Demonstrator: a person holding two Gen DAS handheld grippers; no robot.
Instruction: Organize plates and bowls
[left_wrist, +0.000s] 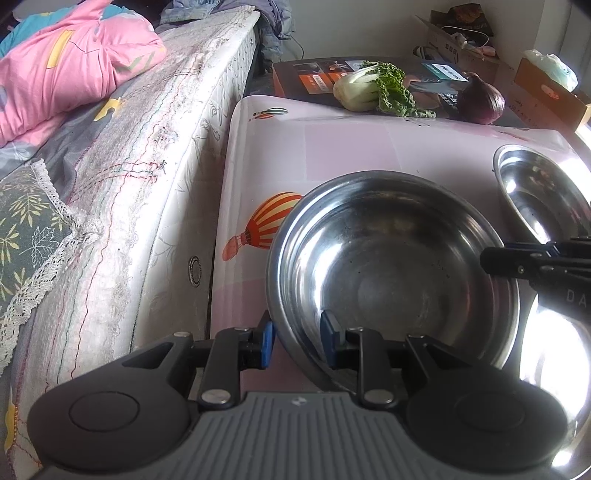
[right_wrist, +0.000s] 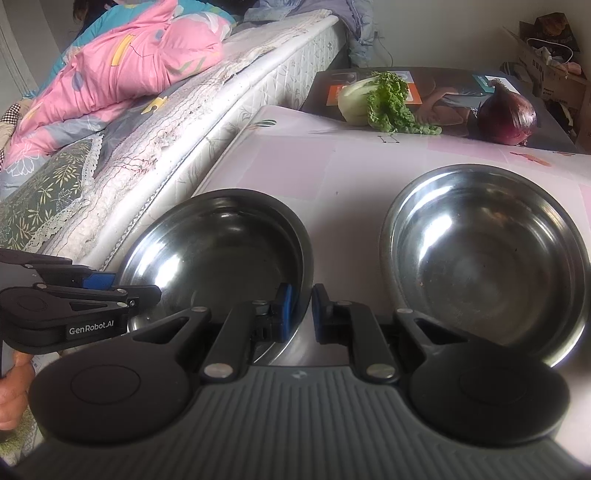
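2 hand-held grippers work the rim of a steel bowl (left_wrist: 391, 273) at the centre of the left wrist frame, on a pink counter (left_wrist: 332, 147) printed with hot-air balloons. The left hand-held gripper (left_wrist: 297, 341) straddles the bowl's near rim at bottom centre, 1 blue pad outside the wall and 1 inside; a gap shows beside the outer pad, so the jaws stand slightly apart and not clamped. The right hand-held gripper (right_wrist: 301, 314), bottom centre of its own frame, is closed on the same bowl's right rim, pads nearly together across the thin edge. A second steel bowl (right_wrist: 487, 258) sits just beside it at right, apart from both tools. A leafy cabbage (right_wrist: 376, 99) and a red onion (right_wrist: 508, 114) lie on a dark box (right_wrist: 443, 99) at top right. A bed (left_wrist: 147, 166) fills the left. The second bowl is cut off at the left view's right edge, where glare hides the metal below.
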